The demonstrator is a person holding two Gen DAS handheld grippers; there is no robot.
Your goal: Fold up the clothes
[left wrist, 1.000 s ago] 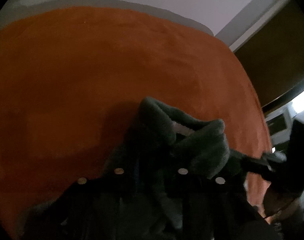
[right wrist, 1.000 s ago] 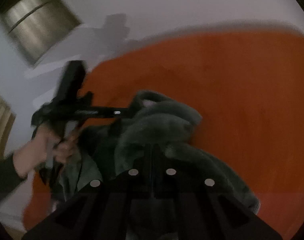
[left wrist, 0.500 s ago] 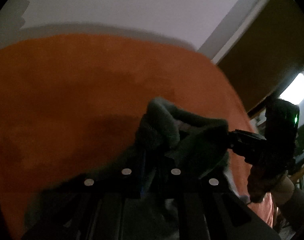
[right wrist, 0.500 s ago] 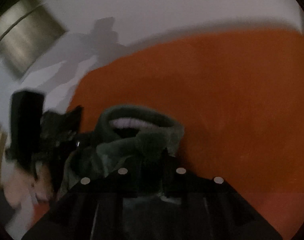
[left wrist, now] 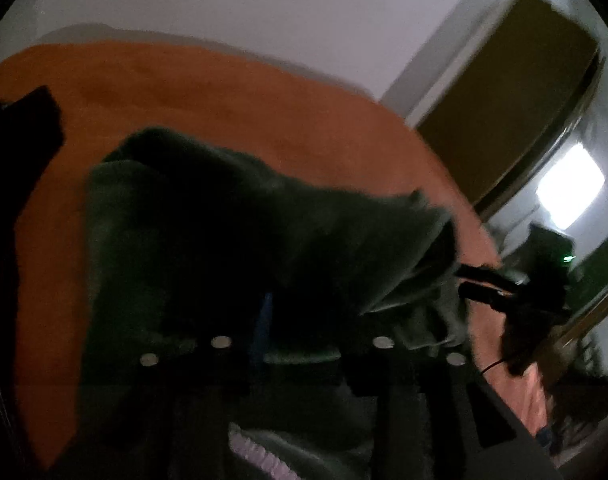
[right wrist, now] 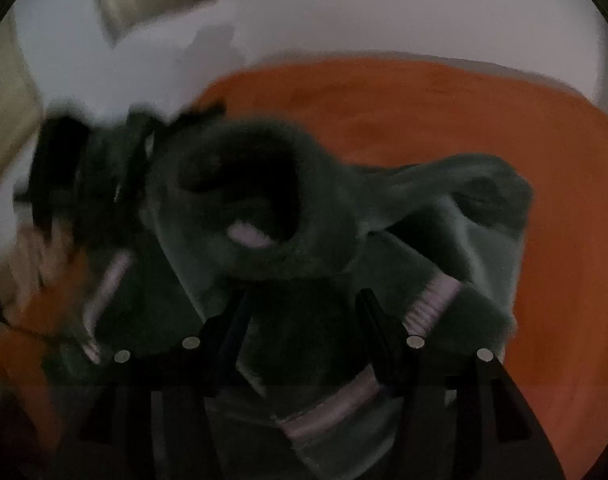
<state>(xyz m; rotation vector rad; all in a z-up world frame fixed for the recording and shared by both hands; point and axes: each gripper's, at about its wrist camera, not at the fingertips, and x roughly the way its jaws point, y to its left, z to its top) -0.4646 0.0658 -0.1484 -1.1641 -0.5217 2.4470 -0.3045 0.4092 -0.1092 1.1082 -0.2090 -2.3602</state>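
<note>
A dark green fleece garment [left wrist: 232, 232] with pale ribbed trim lies bunched on the orange cover [left wrist: 224, 92]. In the right wrist view its round collar [right wrist: 264, 204] gapes just ahead of my right gripper [right wrist: 304, 312]. That gripper's jaws are opening, with fleece lying loose between them. My left gripper [left wrist: 304, 340] is low in its own view, its jaws also opening over the dark cloth. Each gripper shows in the other's view: the right gripper [left wrist: 483, 280] at the garment's right edge, the left gripper [right wrist: 144, 148] blurred at its left edge.
The orange cover [right wrist: 463, 120] spreads beyond the garment to a pale wall. A dark cloth shape [left wrist: 28, 140] sits at the far left. A brown door [left wrist: 503, 92] and a bright window [left wrist: 571, 184] stand to the right. The hands [left wrist: 519, 384] [right wrist: 36, 264] hold the grippers.
Both grippers were shut on the fleece and their jaws have now spread. They swung sideways with it, and the garment now lies wider with its collar gaping.
</note>
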